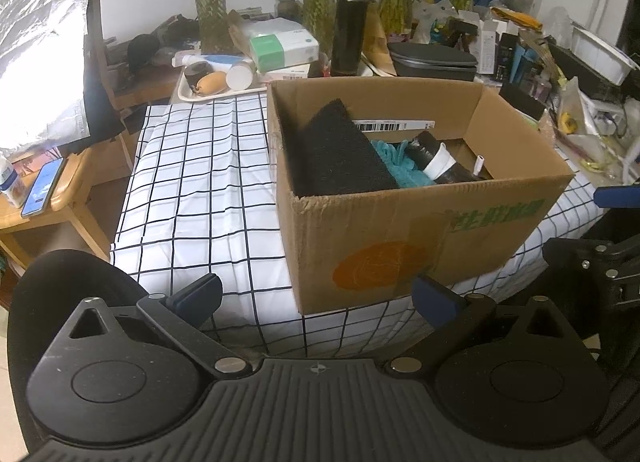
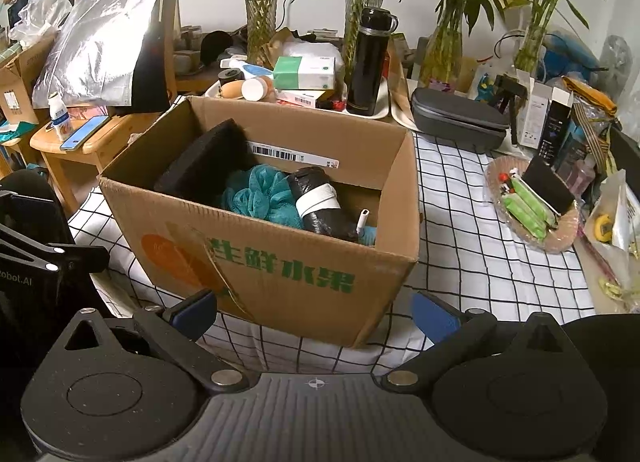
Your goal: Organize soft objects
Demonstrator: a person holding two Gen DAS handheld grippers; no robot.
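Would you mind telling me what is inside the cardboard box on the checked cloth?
Inside the cardboard box: a black foam pad leaning on the wall, a teal mesh puff, a black roll with white band. Whatever lies under them is covered.

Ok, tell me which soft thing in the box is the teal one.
The fluffy mesh puff in the middle of the cardboard box; the foam slab and wrapped roll beside it are black.

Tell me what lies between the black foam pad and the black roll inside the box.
A teal mesh sponge lies between the black foam pad and black roll in the cardboard box; both views show it.
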